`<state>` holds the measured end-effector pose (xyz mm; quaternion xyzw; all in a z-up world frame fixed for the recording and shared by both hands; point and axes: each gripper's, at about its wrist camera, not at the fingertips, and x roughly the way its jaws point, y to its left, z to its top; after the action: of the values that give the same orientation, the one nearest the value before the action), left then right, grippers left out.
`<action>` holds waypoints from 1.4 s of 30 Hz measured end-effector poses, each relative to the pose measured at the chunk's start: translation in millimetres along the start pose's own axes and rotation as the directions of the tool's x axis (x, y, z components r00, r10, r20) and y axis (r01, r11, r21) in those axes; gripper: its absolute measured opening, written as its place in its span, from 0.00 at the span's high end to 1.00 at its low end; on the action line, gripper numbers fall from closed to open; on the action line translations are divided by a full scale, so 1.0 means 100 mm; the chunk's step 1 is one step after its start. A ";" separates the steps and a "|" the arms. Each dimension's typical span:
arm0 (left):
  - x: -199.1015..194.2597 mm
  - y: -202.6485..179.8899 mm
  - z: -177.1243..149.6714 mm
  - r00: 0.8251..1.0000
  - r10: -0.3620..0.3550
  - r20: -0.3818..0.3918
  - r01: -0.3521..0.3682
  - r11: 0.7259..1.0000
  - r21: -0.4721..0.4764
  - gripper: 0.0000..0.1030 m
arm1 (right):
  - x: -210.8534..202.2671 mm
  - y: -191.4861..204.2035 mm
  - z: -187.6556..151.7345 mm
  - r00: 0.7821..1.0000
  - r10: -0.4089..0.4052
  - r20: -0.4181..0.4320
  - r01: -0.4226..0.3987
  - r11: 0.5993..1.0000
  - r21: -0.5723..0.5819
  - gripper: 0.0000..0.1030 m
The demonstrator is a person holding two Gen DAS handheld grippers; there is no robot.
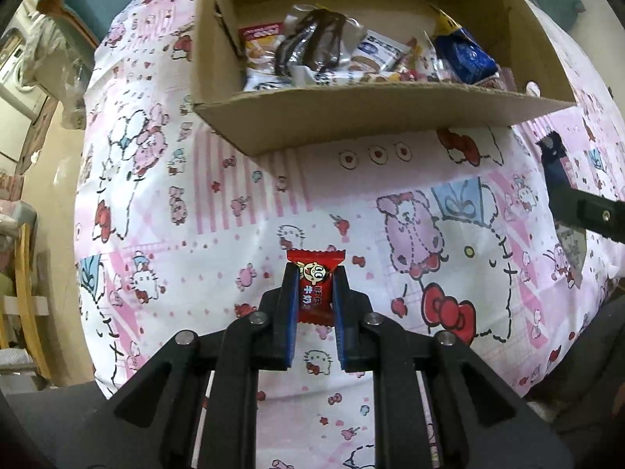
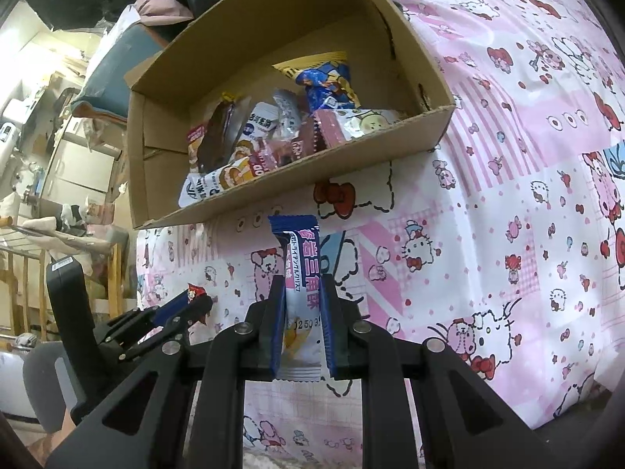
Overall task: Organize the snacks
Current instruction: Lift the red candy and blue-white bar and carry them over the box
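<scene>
My left gripper [image 1: 315, 273] is shut on a small red candy packet [image 1: 315, 287] with a cartoon face, held above the cloth. My right gripper [image 2: 302, 285] is shut on a long blue, white and pink snack packet [image 2: 302, 293] that stands upright between the fingers. A cardboard box [image 1: 351, 117] lies ahead on the cloth and holds several snack packets, among them a blue and yellow bag [image 1: 465, 54] and a brown one [image 1: 312, 43]. The box [image 2: 304, 172] also shows in the right wrist view. The left gripper with its red packet [image 2: 195, 293] shows at lower left there.
A pink and white cartoon-print cloth [image 1: 234, 215] covers the surface. The right gripper's finger [image 1: 586, 211] and its packet [image 1: 554, 160] show at the right edge of the left wrist view. Cluttered furniture and a wooden chair [image 2: 23, 281] stand to the left.
</scene>
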<state>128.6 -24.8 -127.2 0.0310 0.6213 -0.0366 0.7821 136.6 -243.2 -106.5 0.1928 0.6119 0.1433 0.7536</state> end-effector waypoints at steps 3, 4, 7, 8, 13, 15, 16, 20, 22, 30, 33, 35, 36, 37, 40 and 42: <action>-0.09 0.05 0.01 1.000 0.007 0.013 -0.007 1.000 0.023 0.88 | -0.01 0.02 0.00 1.000 0.008 0.001 -0.008 1.000 -0.008 0.83; -0.10 0.02 0.02 1.000 0.016 0.021 -0.017 0.999 0.038 0.88 | -0.02 0.02 0.00 1.000 0.012 0.003 -0.012 1.000 -0.008 0.83; -0.17 -0.01 0.01 0.999 0.014 0.045 -0.016 0.999 0.047 0.88 | -0.07 0.02 0.00 0.999 0.040 0.014 -0.040 0.999 0.004 0.83; -0.19 -0.03 0.01 0.999 0.009 0.047 -0.011 0.999 0.040 0.88 | -0.09 0.03 0.00 0.999 0.046 0.020 -0.046 0.999 -0.001 0.83; -0.43 0.07 0.07 0.996 -0.016 0.084 0.017 1.000 -0.011 0.88 | -0.26 0.10 0.03 0.992 0.110 0.064 -0.109 0.994 -0.019 0.83; -0.53 0.11 0.10 0.993 -0.024 0.118 0.028 0.999 -0.036 0.88 | -0.33 0.12 0.05 0.987 0.139 0.087 -0.136 0.990 -0.031 0.83; -0.60 0.14 0.12 0.990 -0.025 0.137 0.032 0.998 -0.053 0.88 | -0.38 0.15 0.07 0.982 0.157 0.105 -0.153 0.987 -0.043 0.83; -0.88 0.12 0.22 0.977 -0.035 0.212 0.054 0.995 -0.083 0.88 | -0.57 0.21 0.13 0.958 0.227 0.174 -0.219 0.973 -0.066 0.83; -1.01 0.14 0.30 0.968 -0.029 0.251 0.055 0.994 -0.095 0.88 | -0.66 0.22 0.17 0.945 0.252 0.208 -0.241 0.967 -0.076 0.83; -1.25 0.20 0.66 0.945 -0.056 0.323 0.102 0.987 -0.127 0.88 | -0.86 0.23 0.36 0.925 0.263 0.273 -0.242 0.964 -0.108 0.83; -1.30 0.17 0.80 0.938 -0.052 0.344 0.095 0.989 -0.111 0.88 | -0.90 0.25 0.46 0.925 0.250 0.285 -0.223 0.967 -0.124 0.83; -1.32 0.15 0.87 0.935 -0.052 0.351 0.093 0.990 -0.102 0.88 | -0.91 0.23 0.55 0.923 0.246 0.296 -0.220 0.968 -0.120 0.83; -1.32 0.14 0.91 0.934 -0.052 0.354 0.093 0.991 -0.099 0.88 | -0.91 0.22 0.58 0.923 0.246 0.297 -0.220 0.968 -0.116 0.83; -1.33 0.13 0.96 0.932 -0.053 0.358 0.093 0.991 -0.095 0.88 | -0.91 0.21 0.61 0.923 0.242 0.298 -0.218 0.969 -0.114 0.83; -1.32 0.11 1.06 0.929 -0.059 0.364 0.099 0.991 -0.090 0.88 | -0.89 0.18 0.70 0.927 0.223 0.302 -0.197 0.974 -0.116 0.83; -1.30 0.10 1.13 0.928 -0.063 0.367 0.103 0.991 -0.089 0.88 | -0.87 0.16 0.76 0.929 0.208 0.305 -0.180 0.977 -0.118 0.83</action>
<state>209.5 -23.2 24.8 -0.0443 0.4678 -0.0415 0.8817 192.9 -277.1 -10.2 0.2394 0.4543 0.2112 0.8317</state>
